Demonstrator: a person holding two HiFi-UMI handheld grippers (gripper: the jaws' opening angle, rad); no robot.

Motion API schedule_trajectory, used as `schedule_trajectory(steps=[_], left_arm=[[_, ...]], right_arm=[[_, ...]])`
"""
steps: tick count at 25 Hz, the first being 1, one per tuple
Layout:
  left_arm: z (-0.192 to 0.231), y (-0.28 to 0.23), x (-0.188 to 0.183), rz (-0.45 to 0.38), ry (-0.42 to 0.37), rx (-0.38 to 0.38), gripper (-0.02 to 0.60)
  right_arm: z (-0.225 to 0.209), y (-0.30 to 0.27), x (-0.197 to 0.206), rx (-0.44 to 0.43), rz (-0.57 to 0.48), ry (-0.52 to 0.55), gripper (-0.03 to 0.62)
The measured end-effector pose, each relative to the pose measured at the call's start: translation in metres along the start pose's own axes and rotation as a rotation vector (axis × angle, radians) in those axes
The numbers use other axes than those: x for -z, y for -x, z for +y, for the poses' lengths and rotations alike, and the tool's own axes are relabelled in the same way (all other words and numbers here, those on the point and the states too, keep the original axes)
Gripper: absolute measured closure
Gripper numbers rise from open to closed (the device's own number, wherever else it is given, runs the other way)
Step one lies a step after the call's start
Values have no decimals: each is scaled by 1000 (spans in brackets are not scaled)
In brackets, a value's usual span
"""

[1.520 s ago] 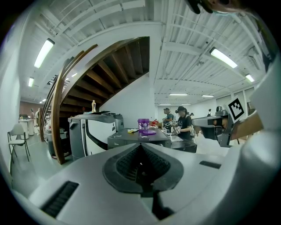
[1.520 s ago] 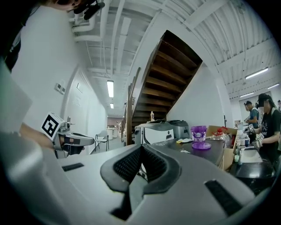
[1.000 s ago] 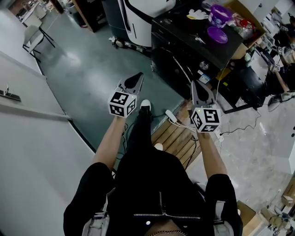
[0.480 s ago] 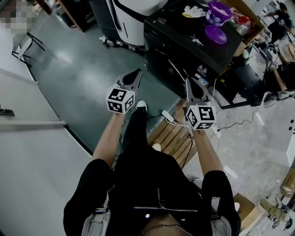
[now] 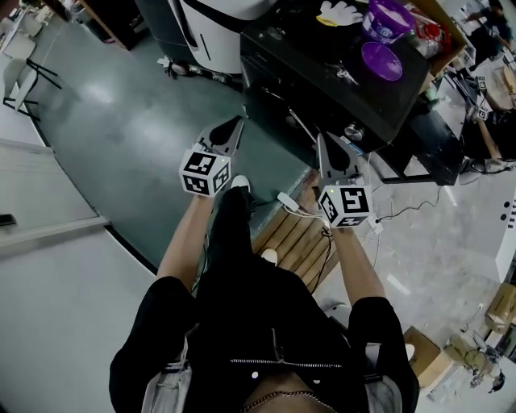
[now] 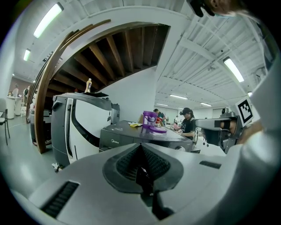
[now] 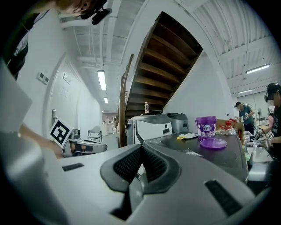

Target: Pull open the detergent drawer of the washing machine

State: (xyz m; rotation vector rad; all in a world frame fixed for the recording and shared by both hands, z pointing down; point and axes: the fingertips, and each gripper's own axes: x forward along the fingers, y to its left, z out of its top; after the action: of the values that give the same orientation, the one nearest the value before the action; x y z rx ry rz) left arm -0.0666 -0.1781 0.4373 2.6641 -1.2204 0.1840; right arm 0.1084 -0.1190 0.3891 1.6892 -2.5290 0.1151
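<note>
Both tongs are clenched on nothing. In the head view the left gripper (image 5: 239,121) sits at centre-left and the right gripper (image 5: 321,139) just right of centre; each gripper view shows its jaws pressed together. Above them, in the upper middle, stands the dark washing machine (image 5: 322,77), apart from both tips. Its detergent drawer is too small to pick out. A purple tub (image 5: 387,18) and a purple lid (image 5: 380,60) rest on top.
</note>
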Motion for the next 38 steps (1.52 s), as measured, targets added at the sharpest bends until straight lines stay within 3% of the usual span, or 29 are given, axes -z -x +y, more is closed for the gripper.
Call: schedule_trajectory(steps=[5, 10, 16, 20, 21, 22, 23, 31, 34, 38], left_arm=[[13, -22, 6, -1, 26, 18, 568], [13, -38, 9, -39, 142, 109, 568], [22, -49, 19, -46, 227, 112, 568], [32, -59, 24, -109, 399, 152, 568], [34, -62, 24, -135, 456, 170, 521], [37, -64, 24, -161, 512, 190, 416], [39, -67, 25, -186, 564, 211, 399], [59, -83, 30, -325, 906, 331, 365], [66, -99, 38, -342, 985, 348, 364], [70, -119, 52, -309, 1020, 346, 380]], right_arm=[[-6, -23, 12, -9, 22, 3, 588], [-12, -36, 19, -11, 39, -9, 588], [-17, -44, 27, -14, 57, -11, 588], [-20, -48, 33, -12, 70, -19, 588], [-21, -48, 34, -11, 74, -23, 588], [-21, -48, 35, -9, 78, -27, 588], [-22, -49, 36, -8, 81, -31, 588], [-26, -53, 47, -4, 110, -55, 588], [-28, -58, 53, -7, 120, -65, 588], [-29, -70, 59, -11, 131, -71, 588]])
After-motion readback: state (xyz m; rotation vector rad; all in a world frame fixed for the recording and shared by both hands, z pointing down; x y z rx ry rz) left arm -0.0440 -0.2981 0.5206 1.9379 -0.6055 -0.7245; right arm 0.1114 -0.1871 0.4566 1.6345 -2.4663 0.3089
